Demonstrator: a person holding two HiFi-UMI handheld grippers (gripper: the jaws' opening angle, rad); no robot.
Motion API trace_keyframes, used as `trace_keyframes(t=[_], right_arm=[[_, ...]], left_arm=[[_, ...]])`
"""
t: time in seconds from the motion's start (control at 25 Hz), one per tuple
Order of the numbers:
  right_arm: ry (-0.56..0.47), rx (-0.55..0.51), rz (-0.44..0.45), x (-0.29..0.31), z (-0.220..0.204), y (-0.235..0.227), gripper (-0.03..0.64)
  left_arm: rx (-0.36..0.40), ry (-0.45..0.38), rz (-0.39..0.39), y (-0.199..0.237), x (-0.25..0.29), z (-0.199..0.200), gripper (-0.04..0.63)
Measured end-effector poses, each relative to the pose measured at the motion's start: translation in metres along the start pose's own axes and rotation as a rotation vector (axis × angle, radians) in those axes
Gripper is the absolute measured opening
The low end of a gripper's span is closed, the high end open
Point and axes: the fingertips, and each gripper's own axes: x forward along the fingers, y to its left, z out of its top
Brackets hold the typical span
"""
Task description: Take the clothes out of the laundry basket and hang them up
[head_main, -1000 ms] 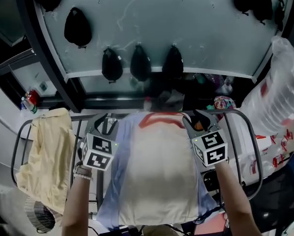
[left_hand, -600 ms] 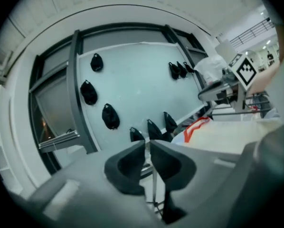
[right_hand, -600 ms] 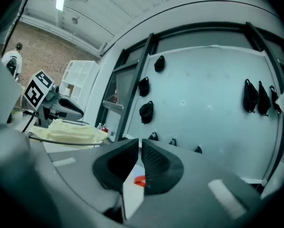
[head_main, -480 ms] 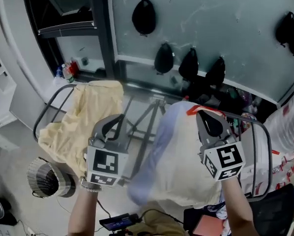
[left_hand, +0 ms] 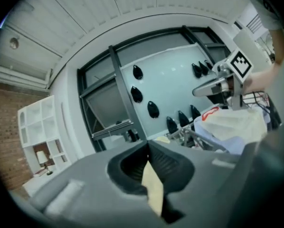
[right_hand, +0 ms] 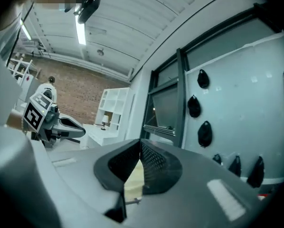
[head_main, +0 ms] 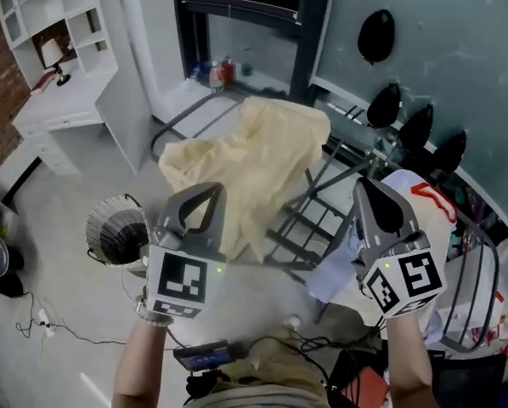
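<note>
In the head view my left gripper (head_main: 206, 194) and right gripper (head_main: 369, 187) are held level, side by side, above the floor. Both are shut; their jaws have just been closing with nothing between them. A pale yellow garment (head_main: 254, 147) hangs over the metal drying rack (head_main: 298, 221) beyond the two tips. A white and light-blue shirt (head_main: 435, 213) lies on the rack behind the right gripper. The round laundry basket (head_main: 116, 232) stands on the floor left of the left gripper. Each gripper view shows its own closed tips (left_hand: 146, 144) (right_hand: 141, 141).
A white shelf unit (head_main: 57, 53) stands at the far left. Black drop-shaped objects (head_main: 383, 104) hang on the pale glass panel behind the rack. Cables (head_main: 33, 321) trail over the grey floor at the lower left.
Both grippers have come off the white shirt on the rack, shut, and swung left with the head view. The yellow garment and the basket now fill the middle.
</note>
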Motion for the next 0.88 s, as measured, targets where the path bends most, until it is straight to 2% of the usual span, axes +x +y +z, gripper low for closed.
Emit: trace_keyframes(t=[0.16,0.36,0.44,0.6,0.88], right_arm=[[-0.018,-0.022,0.13,0.026,0.005,0.101,0.006],[-0.004,-0.101,0.263,0.046,-0.007,0.201,0.006],[0.002,-0.112,0.314,0.053,-0.011,0.231,0.006],[-0.014,-0.148,0.429,0.068,-0.019,0.282,0.005],[0.004,-0.126,0.63,0.086,-0.035,0.359,0.005]], left_arm=[[-0.011,0.051,0.088,0.047,-0.078,-0.041,-0.006],[-0.08,0.094,0.19,0.086,-0.164,-0.093,-0.006],[-0.11,0.116,0.237,0.099,-0.192,-0.11,-0.006],[-0.083,0.161,0.305,0.12,-0.236,-0.133,-0.006],[-0.162,0.233,0.445,0.123,-0.295,-0.164,-0.006]])
